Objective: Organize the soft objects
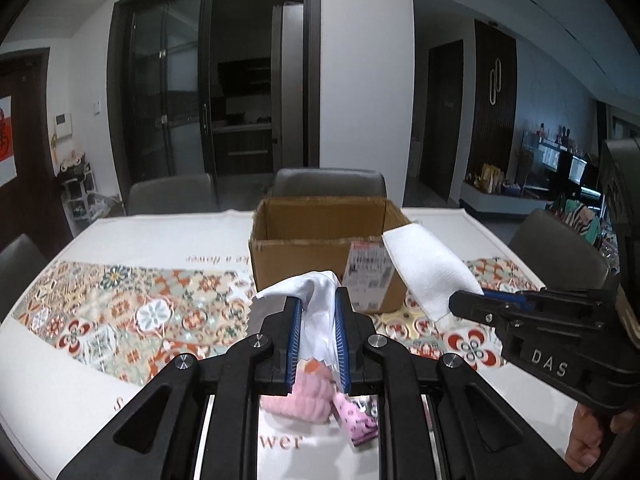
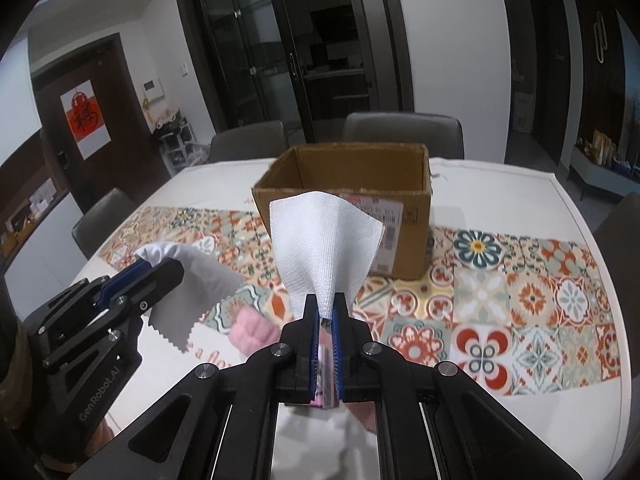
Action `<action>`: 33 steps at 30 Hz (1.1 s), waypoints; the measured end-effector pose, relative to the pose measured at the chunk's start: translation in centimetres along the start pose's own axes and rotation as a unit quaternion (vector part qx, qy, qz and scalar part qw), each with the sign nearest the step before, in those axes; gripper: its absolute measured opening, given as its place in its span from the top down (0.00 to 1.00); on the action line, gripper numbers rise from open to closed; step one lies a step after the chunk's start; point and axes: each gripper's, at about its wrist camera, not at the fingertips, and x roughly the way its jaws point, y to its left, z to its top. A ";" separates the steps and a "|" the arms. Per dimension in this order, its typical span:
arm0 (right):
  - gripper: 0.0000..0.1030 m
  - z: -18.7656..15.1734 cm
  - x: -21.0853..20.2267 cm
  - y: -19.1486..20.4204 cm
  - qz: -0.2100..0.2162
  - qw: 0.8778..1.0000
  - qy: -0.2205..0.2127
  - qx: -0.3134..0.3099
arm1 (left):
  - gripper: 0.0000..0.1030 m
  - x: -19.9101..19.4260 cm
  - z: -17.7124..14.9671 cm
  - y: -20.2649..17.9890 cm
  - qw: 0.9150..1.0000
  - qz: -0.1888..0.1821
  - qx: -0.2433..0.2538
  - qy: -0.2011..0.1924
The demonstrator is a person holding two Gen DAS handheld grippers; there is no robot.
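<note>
2 grippers, left (image 1: 318,308) clamped on a white cloth (image 1: 316,292), right (image 2: 326,312) on a white towel (image 2: 324,236).

The left wrist view sits just behind the left tongs (image 1: 318,300), raised above the table (image 1: 160,236), looking forward and slightly down along the fingers. The box (image 1: 320,264) stands ahead, near centre; the right tongs (image 1: 466,300) enter at the right edge.

The right wrist view sits just behind the right tongs (image 2: 326,306), also above the table (image 2: 500,184), aimed more steeply down at the same box (image 2: 352,184). The left tongs (image 2: 160,268) appear at lower left.

Both views share the box, patterned cloth (image 1: 120,304) (image 2: 520,292), far chairs (image 1: 328,182) (image 2: 400,128) and glass doors (image 1: 168,92) (image 2: 248,48).
</note>
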 end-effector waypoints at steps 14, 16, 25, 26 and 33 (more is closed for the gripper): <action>0.93 3.5 0.1 1.1 -0.011 0.999 -0.052 0.009 | 0.83 0.8 4.4 1.6 0.998 -0.008 0.026 -0.054; 0.93 4.0 0.2 1.2 -0.011 0.998 -0.057 0.011 | 0.83 1.0 5.0 2.0 0.998 -0.010 0.027 -0.060; 0.93 6.5 0.8 1.4 -0.021 0.996 -0.084 0.016 | 0.83 2.3 7.5 2.6 0.995 -0.017 0.034 -0.088; 0.93 6.8 0.9 1.5 -0.023 0.996 -0.086 0.016 | 0.83 2.5 7.8 2.7 0.995 -0.018 0.034 -0.090; 0.93 8.3 1.8 1.2 -0.034 0.994 -0.100 0.014 | 0.83 4.3 9.0 2.7 0.994 -0.025 0.038 -0.100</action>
